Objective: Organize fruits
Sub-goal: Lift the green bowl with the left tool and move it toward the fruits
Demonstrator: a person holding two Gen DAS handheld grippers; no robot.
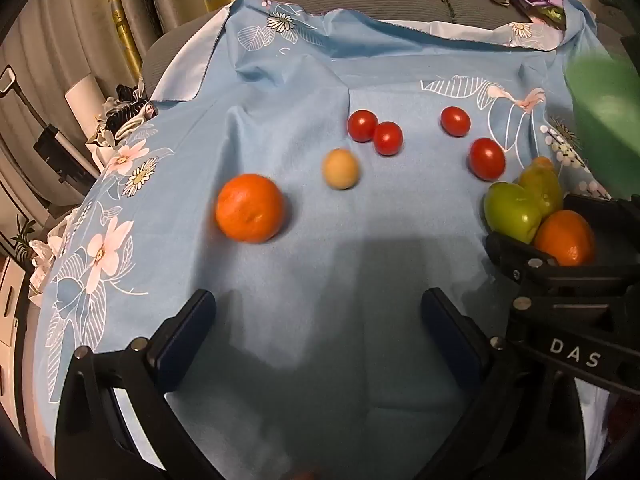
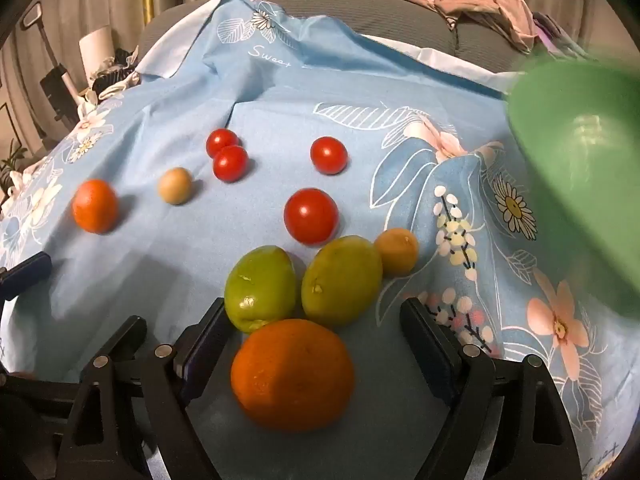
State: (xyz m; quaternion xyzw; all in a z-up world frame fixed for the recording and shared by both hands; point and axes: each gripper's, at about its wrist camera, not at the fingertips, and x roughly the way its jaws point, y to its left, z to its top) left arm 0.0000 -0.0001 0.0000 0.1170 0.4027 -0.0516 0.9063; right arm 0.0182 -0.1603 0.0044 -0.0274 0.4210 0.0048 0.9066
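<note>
Black two-finger jaws, both sets spread apart, nothing clamped. Right gripper [image 2: 316, 344] straddles a large orange [image 2: 293, 376] lying on the cloth between its fingers; the gaps to each pad show it isn't squeezed. In the left wrist view the right gripper [image 1: 560, 240] shows at right with that same orange [image 1: 566, 237] between its fingers.

Just ahead of the right fingertips: two green fruits side by side, left one [image 2: 260, 288] and right one [image 2: 342, 280], both touching or nearly touching the orange. A small yellow-orange fruit [image 2: 397, 251] sits against the right green one. Beyond them is a large red tomato [image 2: 311, 216], then a single tomato [image 2: 329, 155] and a touching pair [image 2: 227, 155] further back.

Left gripper [image 1: 318, 332] hovers over bare blue floral cloth [image 1: 304, 272], nothing between its fingers. Ahead and to its left is a second orange [image 1: 250, 208]; a small tan round fruit [image 1: 341, 169] lies beyond and right of it.

Green bowl [image 2: 580, 168] at far right, blurred, on the cloth's edge or above it; cannot tell which. Crumpled pink fabric [image 2: 476, 0] on the grey cushion behind.
</note>
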